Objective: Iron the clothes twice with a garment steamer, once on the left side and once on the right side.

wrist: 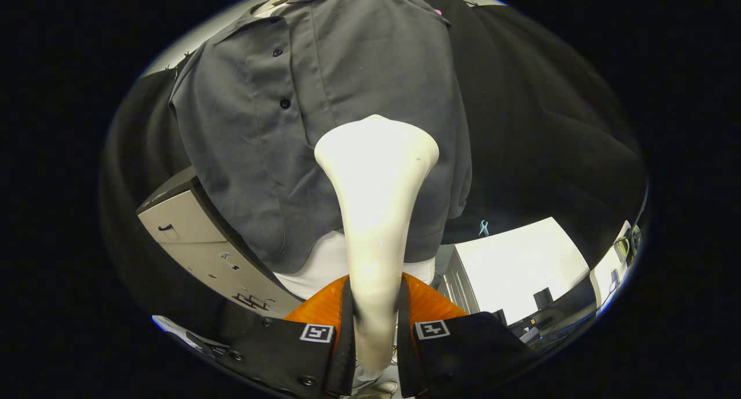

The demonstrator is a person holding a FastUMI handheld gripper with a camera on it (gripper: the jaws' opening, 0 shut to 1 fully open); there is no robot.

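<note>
The jaws are clenched on the handle of the steamer (376, 213), one finger pressing each side, so the gripper (375, 318) grips it low on its neck. The cream steamer rises ahead of the fingers and widens to a flat head. That head sits against the lower front of the grey shirt (341, 98), right of the button row. A grey cabinet (214, 248) stands lower left, behind the hanging shirt

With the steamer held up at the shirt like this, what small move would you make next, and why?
Probably draw the steamer slowly down the shirt. The hand-held gripper is shut on its handle, and its head sits mid-panel, beside the button placket, with fabric left below.
</note>
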